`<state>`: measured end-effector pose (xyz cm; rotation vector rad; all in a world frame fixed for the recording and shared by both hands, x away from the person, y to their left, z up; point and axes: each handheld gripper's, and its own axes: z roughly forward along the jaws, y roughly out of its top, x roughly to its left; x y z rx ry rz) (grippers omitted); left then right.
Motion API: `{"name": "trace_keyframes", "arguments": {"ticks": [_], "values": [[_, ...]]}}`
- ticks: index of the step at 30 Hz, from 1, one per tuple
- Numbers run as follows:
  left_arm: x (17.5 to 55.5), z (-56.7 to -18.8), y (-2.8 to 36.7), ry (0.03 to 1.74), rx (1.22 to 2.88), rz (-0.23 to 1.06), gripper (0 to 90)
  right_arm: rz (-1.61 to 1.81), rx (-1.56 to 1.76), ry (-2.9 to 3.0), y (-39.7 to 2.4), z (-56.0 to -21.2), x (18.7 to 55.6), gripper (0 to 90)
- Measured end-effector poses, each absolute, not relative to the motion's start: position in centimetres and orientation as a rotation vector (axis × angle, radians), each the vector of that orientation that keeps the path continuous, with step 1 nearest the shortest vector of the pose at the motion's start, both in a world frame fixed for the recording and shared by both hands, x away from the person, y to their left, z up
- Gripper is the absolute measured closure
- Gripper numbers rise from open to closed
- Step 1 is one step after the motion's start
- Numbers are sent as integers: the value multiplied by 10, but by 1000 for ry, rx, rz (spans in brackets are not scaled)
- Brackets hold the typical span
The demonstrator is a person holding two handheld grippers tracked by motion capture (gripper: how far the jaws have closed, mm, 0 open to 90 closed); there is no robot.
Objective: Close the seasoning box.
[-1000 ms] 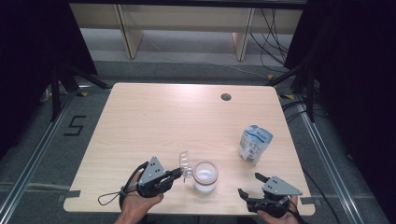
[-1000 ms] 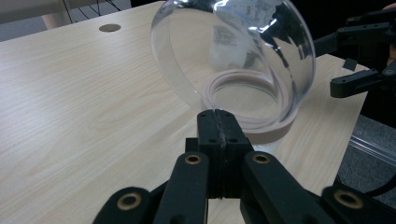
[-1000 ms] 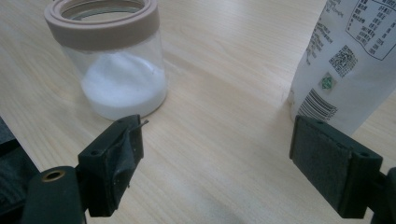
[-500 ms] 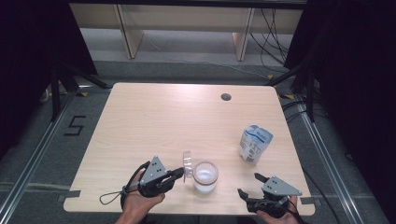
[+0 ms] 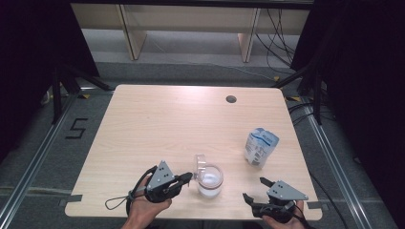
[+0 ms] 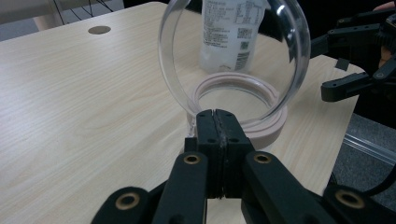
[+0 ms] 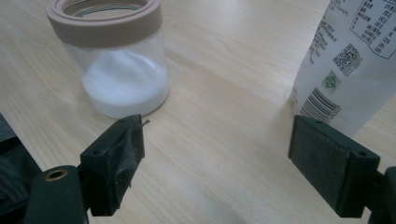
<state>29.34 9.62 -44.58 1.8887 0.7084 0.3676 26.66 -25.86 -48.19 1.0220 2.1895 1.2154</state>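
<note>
On the near edge of the light wooden table (image 5: 157,124), in the high view, a clear jar (image 5: 209,181) holding white powder is seen between the left gripper (image 5: 184,179) and the right gripper (image 5: 254,189), with its hinged clear lid (image 5: 199,162) raised and a white pouch (image 5: 261,147) standing well apart to the right. Along the left gripper view, the jaws are seen pressed together on the lower edge of the upright lid (image 6: 233,51), just above the jar's pinkish rim (image 6: 243,105). Across the right gripper view, the jaws are held wide apart with nothing between them, the jar (image 7: 116,56) being found beyond the left jaw and the pouch (image 7: 345,60) beyond the right one.
</note>
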Motion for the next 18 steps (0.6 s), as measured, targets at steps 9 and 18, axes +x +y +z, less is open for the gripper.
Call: {"name": "trace_keyframes", "arguments": {"ticks": [9,18], "values": [[293,-446,96,713,1878,343,837,1217,1022,2200,-258,-482,266,192],[290,-449,98,753,1860,247,577,1230,1028,2188,-259,-482,267,191]]}}
